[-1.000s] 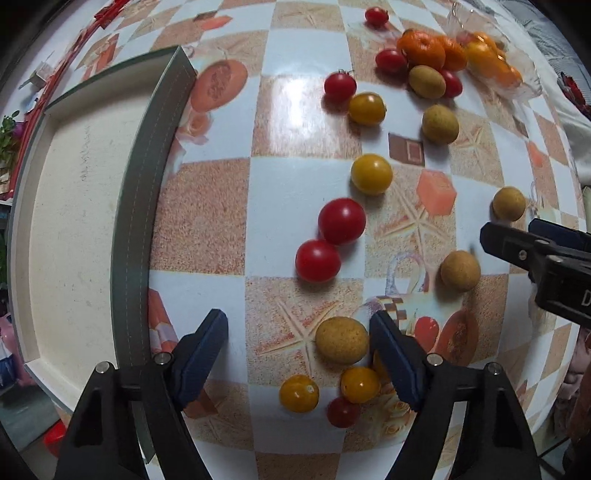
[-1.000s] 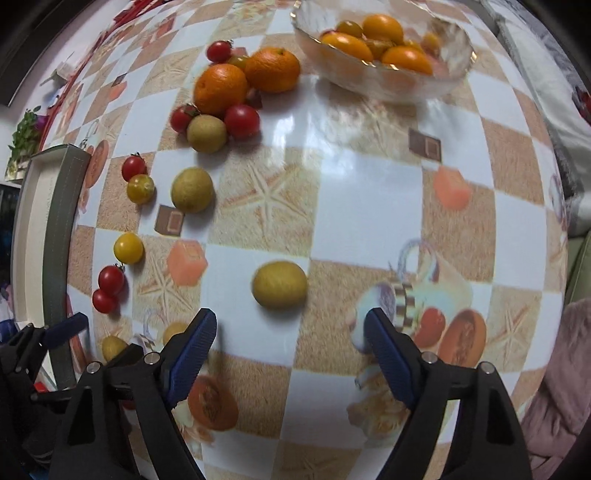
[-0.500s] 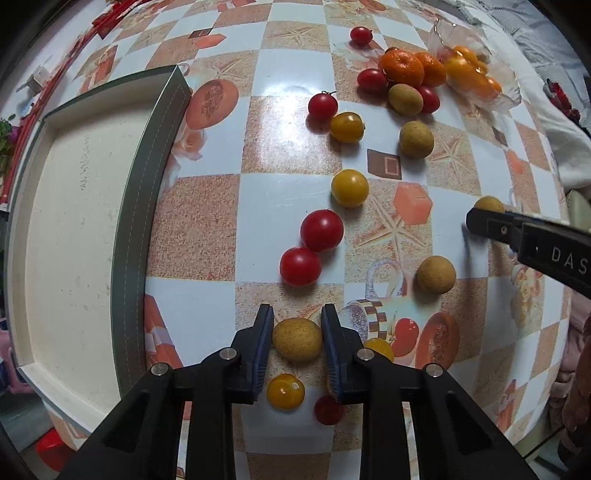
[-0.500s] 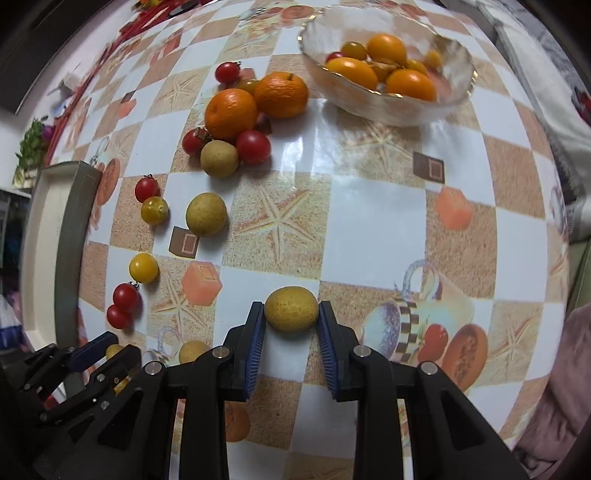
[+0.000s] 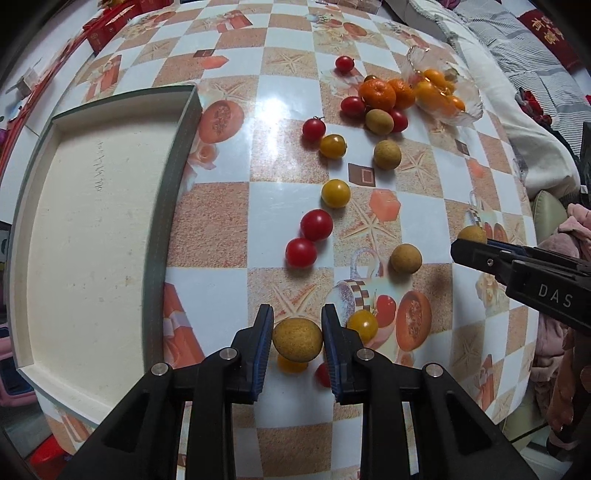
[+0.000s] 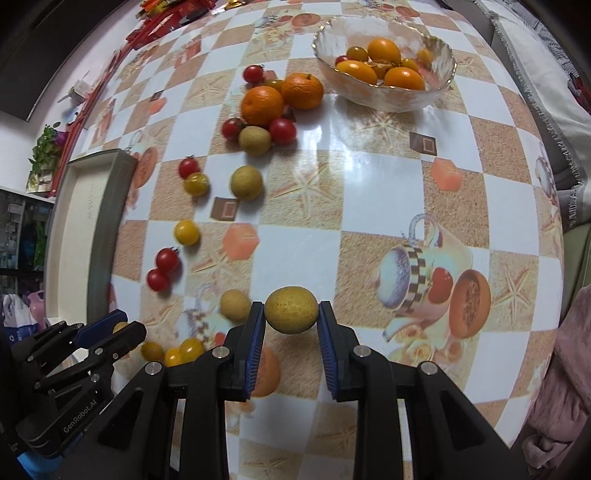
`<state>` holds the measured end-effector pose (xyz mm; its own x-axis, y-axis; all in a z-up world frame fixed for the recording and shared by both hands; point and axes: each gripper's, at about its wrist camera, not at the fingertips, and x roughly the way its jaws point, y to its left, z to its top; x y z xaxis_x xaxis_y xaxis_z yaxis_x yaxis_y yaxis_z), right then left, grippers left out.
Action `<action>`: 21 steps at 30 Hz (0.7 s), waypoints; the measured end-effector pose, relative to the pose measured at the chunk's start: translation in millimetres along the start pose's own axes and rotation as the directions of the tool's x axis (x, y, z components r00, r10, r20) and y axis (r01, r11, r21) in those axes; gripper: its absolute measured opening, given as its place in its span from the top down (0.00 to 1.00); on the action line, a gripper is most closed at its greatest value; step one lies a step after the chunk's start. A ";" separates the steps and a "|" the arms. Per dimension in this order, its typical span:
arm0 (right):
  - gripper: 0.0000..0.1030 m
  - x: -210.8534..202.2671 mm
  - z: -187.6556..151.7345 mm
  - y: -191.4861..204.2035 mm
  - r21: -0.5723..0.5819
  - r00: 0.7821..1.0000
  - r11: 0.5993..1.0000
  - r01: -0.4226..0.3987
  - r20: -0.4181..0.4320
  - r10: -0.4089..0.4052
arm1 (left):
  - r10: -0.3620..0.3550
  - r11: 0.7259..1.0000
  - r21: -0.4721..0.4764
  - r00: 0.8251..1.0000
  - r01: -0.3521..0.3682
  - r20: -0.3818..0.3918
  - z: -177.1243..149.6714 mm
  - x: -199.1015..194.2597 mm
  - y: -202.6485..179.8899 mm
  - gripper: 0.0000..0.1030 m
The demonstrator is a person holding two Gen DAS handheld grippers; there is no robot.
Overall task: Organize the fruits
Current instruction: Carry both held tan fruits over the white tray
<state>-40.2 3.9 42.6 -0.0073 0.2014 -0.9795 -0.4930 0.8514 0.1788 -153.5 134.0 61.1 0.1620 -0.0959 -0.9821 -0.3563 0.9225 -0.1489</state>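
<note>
My left gripper (image 5: 297, 338) is shut on a tan round fruit (image 5: 297, 339), lifted a little off the table. My right gripper (image 6: 291, 312) is shut on a second tan round fruit (image 6: 291, 309), also raised. Loose red tomatoes (image 5: 316, 224), yellow tomatoes (image 5: 335, 193), tan fruits (image 5: 406, 258) and two oranges (image 6: 262, 105) lie scattered over the checkered table. A glass bowl (image 6: 439, 86) at the back right holds orange fruits. A shallow cream tray (image 5: 92, 229) with a dark rim lies on the left with nothing in it.
The right gripper's body (image 5: 524, 273) reaches in from the right of the left wrist view. Red boxes (image 5: 110, 26) lie along the far table edge. Pink cloth (image 6: 565, 376) hangs beside the table's right edge.
Both grippers closed from wide open onto a tan fruit each, then rose, so the table and the other fruits look farther away.
</note>
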 end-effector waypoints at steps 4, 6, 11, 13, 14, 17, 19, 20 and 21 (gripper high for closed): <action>0.70 -7.7 -0.3 9.1 -0.007 1.000 1.000 -0.005 0.006 0.005 | -0.012 1.000 -0.007 1.000 0.013 0.015 5.4 -9.1 22.5 0.73; 0.70 -10.3 -1.2 16.9 -0.015 1.000 1.000 -0.007 0.008 0.008 | -0.015 1.000 -0.012 1.000 0.016 0.022 2.7 -11.0 32.1 0.73; 0.70 -12.1 -3.9 42.7 -0.043 1.000 0.999 -0.015 0.010 0.016 | -0.012 0.999 -0.040 0.999 0.014 0.045 -6.7 -26.4 56.8 0.73; 0.70 -12.2 -5.4 55.1 -0.060 1.000 0.998 -0.017 0.010 0.018 | -0.010 0.998 -0.053 0.998 0.013 0.054 -10.1 -33.0 69.7 0.73; 0.70 -12.2 -5.3 63.4 -0.071 1.000 0.997 -0.020 0.009 0.020 | -0.006 0.998 -0.058 0.998 0.010 0.059 -10.8 -35.0 74.0 0.73; 0.70 -13.5 -5.4 80.1 -0.098 1.000 0.995 -0.027 0.007 0.028 | 0.006 0.997 -0.079 0.997 0.000 0.073 -14.7 -41.6 90.0 0.73; 0.70 -13.0 -4.1 97.3 -0.122 0.999 0.992 -0.032 0.007 0.033 | 0.015 0.996 -0.092 0.997 -0.008 0.079 -16.9 -44.1 101.9 0.73; 0.70 -12.5 -2.7 102.9 -0.131 0.999 0.991 -0.033 0.007 0.034 | 0.019 0.995 -0.098 0.996 -0.011 0.082 -17.8 -45.3 107.4 0.73; 0.70 -11.5 -1.5 113.1 -0.146 0.999 0.989 -0.036 0.005 0.037 | 0.024 0.994 -0.106 0.996 -0.014 0.085 -19.2 -46.4 113.3 0.73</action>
<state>-97.2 97.1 74.0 -0.0211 0.2356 -0.9716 -0.6143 0.7637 0.1985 -219.1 235.8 87.6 0.2313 -0.0420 -0.9720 -0.4541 0.8789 -0.1461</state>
